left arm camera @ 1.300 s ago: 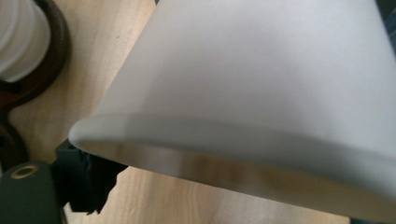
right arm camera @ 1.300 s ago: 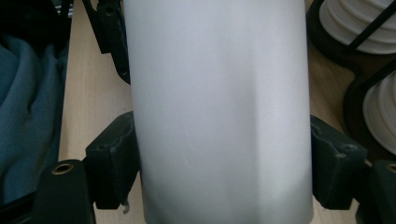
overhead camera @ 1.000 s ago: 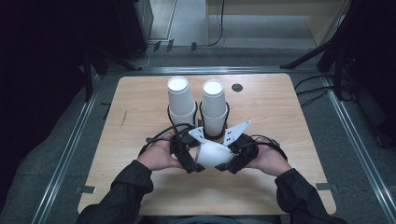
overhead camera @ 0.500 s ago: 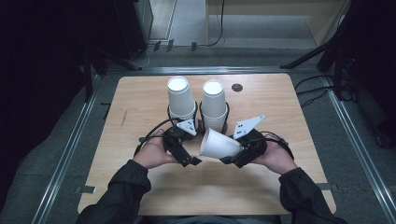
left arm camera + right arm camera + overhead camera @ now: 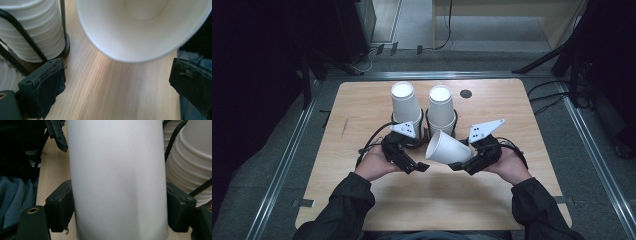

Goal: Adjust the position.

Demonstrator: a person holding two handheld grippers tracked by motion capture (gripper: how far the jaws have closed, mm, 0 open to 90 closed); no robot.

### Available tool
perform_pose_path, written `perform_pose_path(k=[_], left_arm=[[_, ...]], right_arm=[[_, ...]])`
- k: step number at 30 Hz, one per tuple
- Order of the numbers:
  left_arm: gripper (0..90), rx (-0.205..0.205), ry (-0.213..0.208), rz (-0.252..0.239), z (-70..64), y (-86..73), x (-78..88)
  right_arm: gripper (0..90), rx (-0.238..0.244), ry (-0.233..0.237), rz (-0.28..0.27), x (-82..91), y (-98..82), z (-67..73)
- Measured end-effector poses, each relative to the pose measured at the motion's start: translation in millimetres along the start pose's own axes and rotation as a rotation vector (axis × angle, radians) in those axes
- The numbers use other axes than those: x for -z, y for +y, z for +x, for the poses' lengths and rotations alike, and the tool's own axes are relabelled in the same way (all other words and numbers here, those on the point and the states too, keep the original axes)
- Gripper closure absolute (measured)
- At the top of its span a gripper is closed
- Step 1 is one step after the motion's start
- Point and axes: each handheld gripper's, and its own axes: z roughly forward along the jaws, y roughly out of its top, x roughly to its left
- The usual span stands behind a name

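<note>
Since a second ago the two hands have drawn apart: then both grippers met around the paper cup low over the table, and now the cup (image 5: 446, 148) rides with the right gripper (image 5: 460, 165) alone, lifted a little and lying on its side with its mouth turned toward the left gripper (image 5: 422, 167). Nearest the person, the right gripper's jaws are clamped on the cup's wall, one pad (image 5: 61, 206) on each flank in its own view. The left gripper's jaws stand wide apart with nothing between them; in its view the cup's open rim (image 5: 140, 30) hangs just ahead, clear of both pads. That reads as a handover or a pull-apart finished, so the single cup is free to be carried and set down. Beyond the hands, on the wooden table (image 5: 362, 115), two stacks of upturned paper cups stand in black wire holders: the left stack (image 5: 404, 105) and the right stack (image 5: 441, 107), just behind the held cup. A small dark round mark (image 5: 466, 93) lies near the far edge.
</note>
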Motion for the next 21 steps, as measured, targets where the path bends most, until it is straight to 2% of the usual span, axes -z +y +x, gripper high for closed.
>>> perform_pose_path(k=[7, 8, 10, 15, 21], left_arm=[[0.9, 0.010, -0.022, -0.026, -6.4, 4.2, -4.4], [0.9, 0.006, -0.015, -0.027, -6.7, 4.6, -4.8], [0.9, 0.017, -0.035, -0.040, -6.7, 5.1, -5.1], [0.9, 0.028, -0.047, -0.068, -8.9, 7.3, -5.0], [1.7, 0.057, -0.080, -0.102, -7.7, 7.7, -6.2]], right_arm=[[21.7, 0.011, 0.028, 0.010, -8.7, 2.7, 1.4], [21.7, 0.016, 0.030, 0.012, -9.5, 3.1, 1.9], [21.7, 0.032, 0.042, 0.004, -11.9, 4.2, 3.4], [21.7, 0.059, 0.057, 0.004, -17.5, 7.0, 7.5], [21.7, 0.068, 0.071, 0.009, -24.3, 10.0, 11.8]])
